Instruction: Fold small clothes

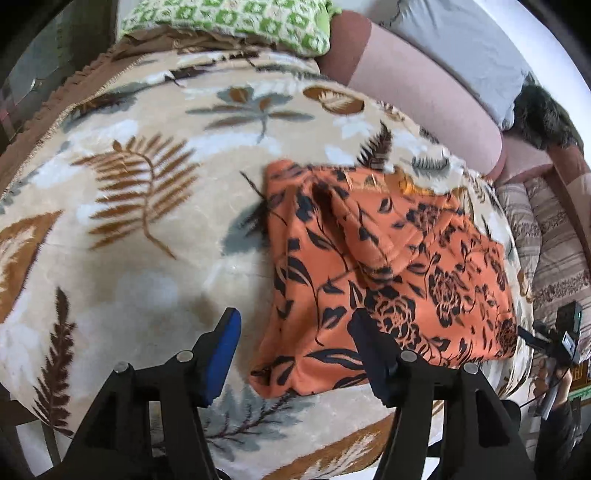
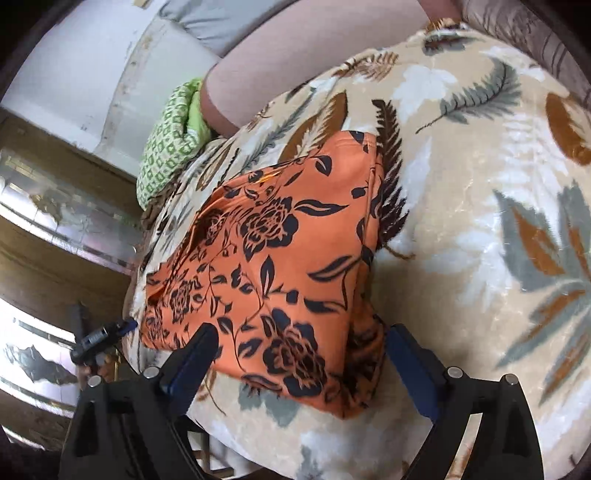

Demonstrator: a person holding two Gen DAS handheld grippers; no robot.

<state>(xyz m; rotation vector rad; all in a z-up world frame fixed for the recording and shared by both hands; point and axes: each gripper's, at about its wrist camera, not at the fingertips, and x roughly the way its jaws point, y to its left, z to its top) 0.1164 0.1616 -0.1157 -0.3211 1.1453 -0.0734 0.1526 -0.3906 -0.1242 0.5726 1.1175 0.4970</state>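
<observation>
An orange garment with a black flower print (image 1: 388, 266) lies folded into a rough rectangle on a beige leaf-patterned blanket (image 1: 147, 221). My left gripper (image 1: 295, 332) is open and empty, just above the garment's near left corner. In the right wrist view the garment (image 2: 266, 266) lies ahead. My right gripper (image 2: 301, 341) is open, its fingers standing to either side of the garment's near edge. The other gripper shows small at the left edge (image 2: 99, 338).
A green-and-white patterned cloth (image 1: 229, 22) lies at the blanket's far end; it also shows in the right wrist view (image 2: 170, 140). A pink bolster (image 1: 424, 92) and a grey pillow (image 1: 461, 44) lie beyond. Striped bedding (image 1: 554, 251) lies at the right.
</observation>
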